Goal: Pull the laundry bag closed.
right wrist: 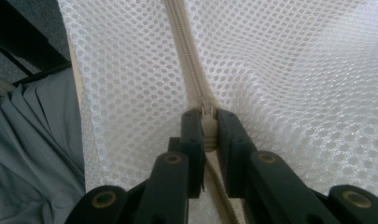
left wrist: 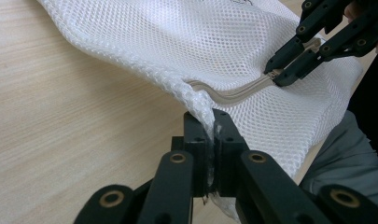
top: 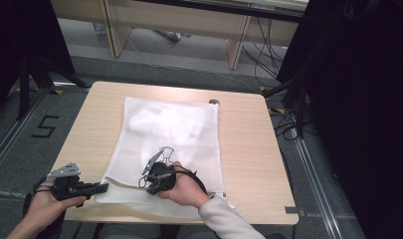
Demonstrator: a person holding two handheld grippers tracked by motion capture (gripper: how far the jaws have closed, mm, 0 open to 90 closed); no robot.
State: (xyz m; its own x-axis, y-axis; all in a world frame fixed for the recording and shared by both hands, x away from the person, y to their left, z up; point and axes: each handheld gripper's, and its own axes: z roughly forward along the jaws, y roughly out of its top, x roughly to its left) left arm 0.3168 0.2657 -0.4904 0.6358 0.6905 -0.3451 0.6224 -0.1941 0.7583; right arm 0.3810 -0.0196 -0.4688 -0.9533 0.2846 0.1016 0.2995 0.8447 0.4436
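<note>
A white mesh laundry bag [top: 174, 134] lies flat on the wooden table [top: 249, 149], with white cloth [top: 164, 122] showing through it. My left gripper [top: 104, 187] is at the bag's near left corner. In the left gripper view its jaws [left wrist: 210, 128] are shut on the bag's folded edge [left wrist: 200, 42]. My right gripper [top: 147, 188] is over the bag's near edge, shut on the zipper pull [right wrist: 207, 123]. The cream zipper [right wrist: 184, 46] runs away from its jaws across the mesh [right wrist: 294, 70]. The left gripper view also shows the right gripper [left wrist: 275, 74] clamped on the zipper [left wrist: 233, 93].
Bare table lies to the right of the bag and along the left side. A small dark round spot [top: 214, 102] sits at the table's far edge. Black curtains [top: 358, 99] stand to the right, with cables [top: 268, 55] on the floor beyond.
</note>
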